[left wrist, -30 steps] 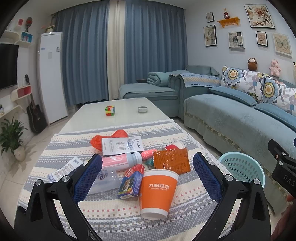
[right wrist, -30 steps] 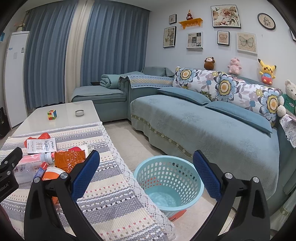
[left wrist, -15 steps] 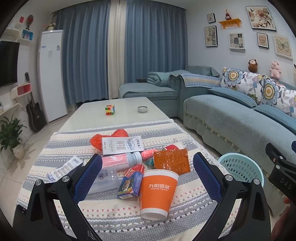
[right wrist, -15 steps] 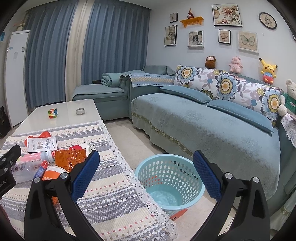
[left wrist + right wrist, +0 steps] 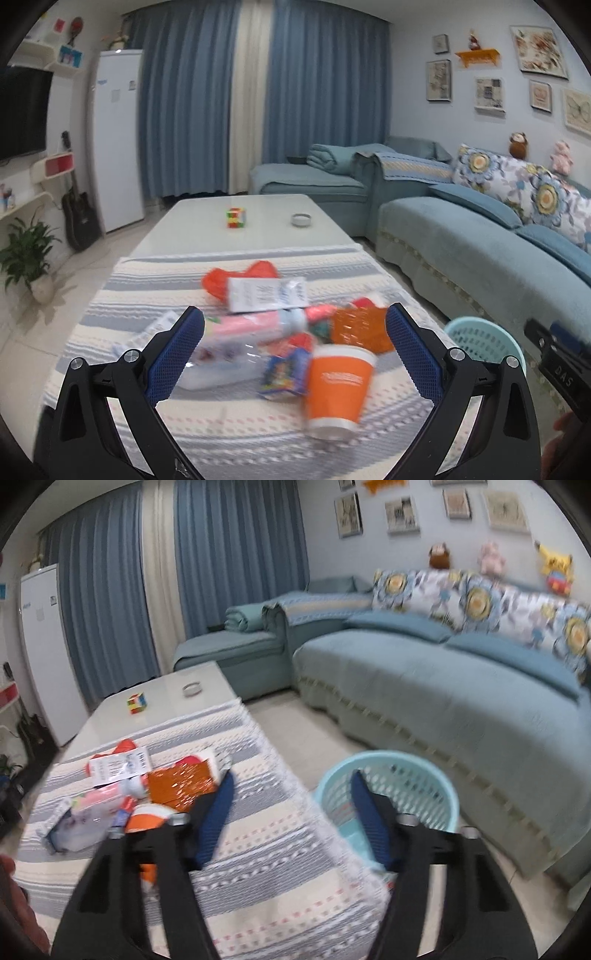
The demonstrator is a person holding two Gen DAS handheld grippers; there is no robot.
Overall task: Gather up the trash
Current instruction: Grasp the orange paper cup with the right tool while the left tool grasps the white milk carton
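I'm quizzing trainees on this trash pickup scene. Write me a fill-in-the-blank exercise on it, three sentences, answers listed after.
1. The paper cup standing nearest the left gripper is coloured ____.
2. The light blue basket stands on the ____, between the table and the sofa.
3. On the bare far end of the table, beside the small round dish, sits a multicoloured puzzle ____.

Missing words: orange; floor; cube
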